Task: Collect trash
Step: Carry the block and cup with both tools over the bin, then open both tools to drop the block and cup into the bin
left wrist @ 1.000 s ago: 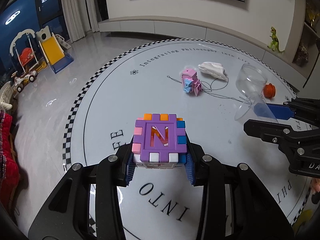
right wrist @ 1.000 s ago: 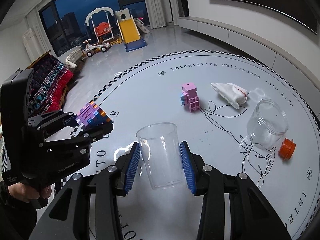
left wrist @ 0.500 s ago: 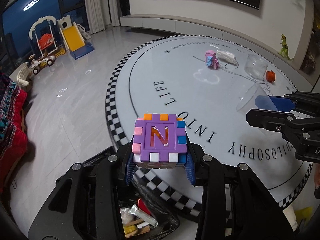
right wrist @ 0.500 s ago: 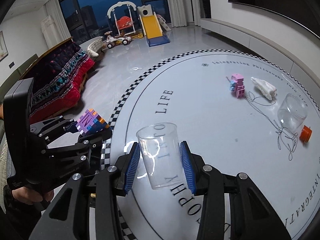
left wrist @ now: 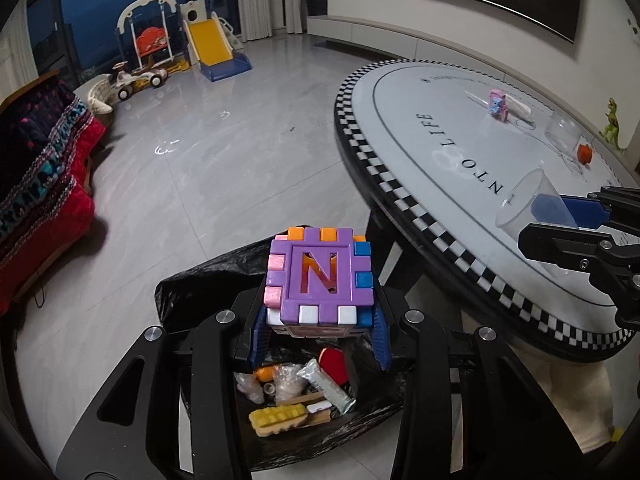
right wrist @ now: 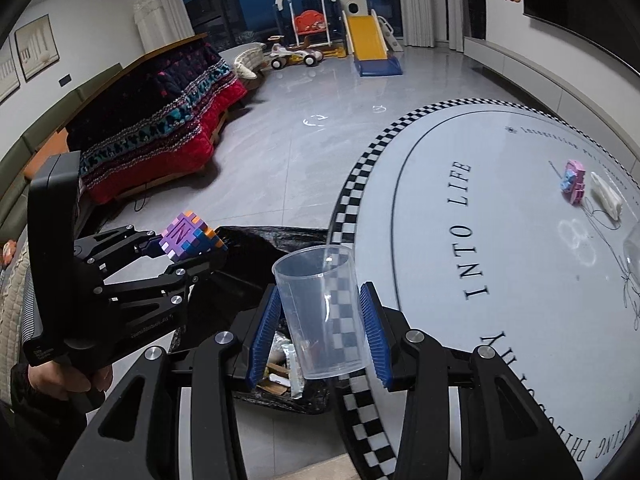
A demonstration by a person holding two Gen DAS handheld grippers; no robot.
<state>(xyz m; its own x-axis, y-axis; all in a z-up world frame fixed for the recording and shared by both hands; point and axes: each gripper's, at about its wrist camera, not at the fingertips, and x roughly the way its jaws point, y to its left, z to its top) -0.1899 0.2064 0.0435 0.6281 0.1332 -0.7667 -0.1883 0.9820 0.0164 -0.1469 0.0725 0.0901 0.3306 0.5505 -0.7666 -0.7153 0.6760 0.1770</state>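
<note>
In the left wrist view, the left gripper (left wrist: 320,336) sits at lower centre, its fingers (left wrist: 259,340) pinching the block cube (left wrist: 320,280) by its lower sides, directly above the open black trash bag (left wrist: 208,280) on the floor, presumably so a release drops it among the wrappers; at right, over the desk (left wrist: 460,184) rim, the right gripper (right wrist: 320,332) pinches the clear plastic cup (right wrist: 322,312) upright, seemingly waiting its turn; the pink toy (left wrist: 497,105) lies at upper right, uncollected.
</note>
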